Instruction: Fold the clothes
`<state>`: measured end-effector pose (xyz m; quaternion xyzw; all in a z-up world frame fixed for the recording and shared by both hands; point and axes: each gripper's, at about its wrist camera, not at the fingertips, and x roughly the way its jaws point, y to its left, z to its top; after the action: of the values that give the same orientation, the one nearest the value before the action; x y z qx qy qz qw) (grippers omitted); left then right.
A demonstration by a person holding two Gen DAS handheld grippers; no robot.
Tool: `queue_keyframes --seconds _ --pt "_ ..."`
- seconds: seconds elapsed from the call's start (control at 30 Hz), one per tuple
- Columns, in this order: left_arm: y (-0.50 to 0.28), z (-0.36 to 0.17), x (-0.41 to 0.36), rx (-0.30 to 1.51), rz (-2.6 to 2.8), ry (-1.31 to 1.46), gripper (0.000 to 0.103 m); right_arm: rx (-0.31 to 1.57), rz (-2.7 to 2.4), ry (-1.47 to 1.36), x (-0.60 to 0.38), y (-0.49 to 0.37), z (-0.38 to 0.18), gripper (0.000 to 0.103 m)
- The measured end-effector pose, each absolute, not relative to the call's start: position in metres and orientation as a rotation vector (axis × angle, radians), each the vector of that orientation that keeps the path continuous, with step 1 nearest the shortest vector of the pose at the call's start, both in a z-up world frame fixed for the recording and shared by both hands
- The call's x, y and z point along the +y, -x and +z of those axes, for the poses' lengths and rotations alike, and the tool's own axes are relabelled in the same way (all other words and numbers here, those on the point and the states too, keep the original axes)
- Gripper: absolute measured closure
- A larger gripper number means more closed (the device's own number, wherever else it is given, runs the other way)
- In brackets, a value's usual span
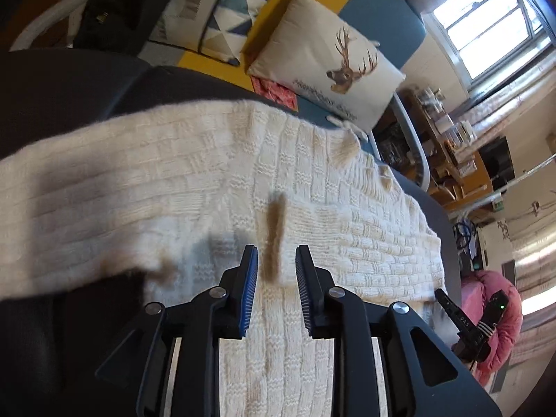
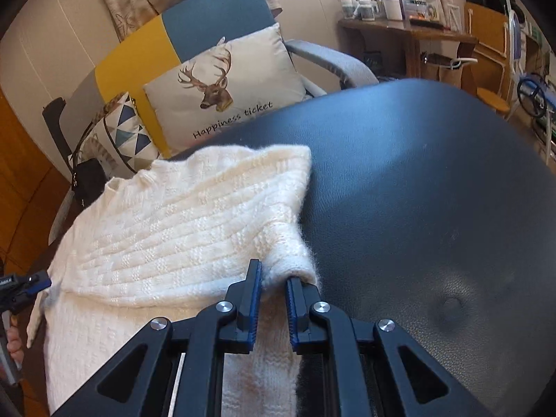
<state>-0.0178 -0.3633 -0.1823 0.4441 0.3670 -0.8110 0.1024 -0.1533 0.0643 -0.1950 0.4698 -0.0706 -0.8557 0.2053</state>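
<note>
Right gripper (image 2: 272,274): jaws drawn close, pinching the fuzzy end of a folded sleeve (image 2: 295,260) of the cream knit sweater (image 2: 180,229). Wool bulges out between the blue pads.

Left gripper (image 1: 276,260): jaws slightly parted, a narrow gap between the pads. A raised fold of the sweater (image 1: 278,232) stands in that gap, blurred; the pads do not visibly press on it. Below this gripper the knit runs on toward the camera.

Landmark: the sweater. It lies flat on a dark padded leather-like surface (image 2: 434,191), which extends bare to the right of the sweater in the right wrist view. The pinched sleeve is folded across the body of the sweater, its cuff end at the sweater's right edge, over the dark surface. In the left wrist view another sleeve (image 1: 87,208) stretches away to the left.

Beyond the sweater's far edge: a white cushion with a deer print (image 2: 226,93), leaning on a sofa with yellow and blue panels (image 2: 208,24). Left of that cushion, a cushion with a triangle pattern (image 2: 121,132) and a black bag (image 2: 88,180). Far right of the sweater, a wooden side table (image 2: 410,34) carries mugs and small items.

At the sweater's left edge in the right wrist view, the other tool and a bit of a hand (image 2: 14,340) show.
</note>
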Motion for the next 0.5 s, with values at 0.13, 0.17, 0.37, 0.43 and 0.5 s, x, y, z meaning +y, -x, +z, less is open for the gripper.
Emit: queue_keyframes --seconds 0.13,0.17,0.37,0.43,0.5 --pt "0.037 -0.197 -0.365 1.097 -2.33 -1.396 0.078 -0.198 -2.361 -1.323 0.065 0.149 -0.202 0.088" --pt "0.039 -0.199 -0.367 1.102 -2.314 -1.404 0.078 -0.191 -2.36 -1.323 0.065 0.15 -0.202 0.088" --pt "0.048 -0.207 -0.37 1.3 -2.306 -1.398 0.078 -0.133 -2.35 -1.315 0.062 0.15 -0.202 0.085" --pt "0.053 -0.207 -0.367 1.347 -2.318 -1.377 0.078 -0.139 -2.339 -1.313 0.063 0.15 -0.202 0.082" --pt "0.058 -0.207 -0.36 1.314 -2.358 -1.363 0.081 -0.146 -2.33 -1.312 0.065 0.15 -0.202 0.079"
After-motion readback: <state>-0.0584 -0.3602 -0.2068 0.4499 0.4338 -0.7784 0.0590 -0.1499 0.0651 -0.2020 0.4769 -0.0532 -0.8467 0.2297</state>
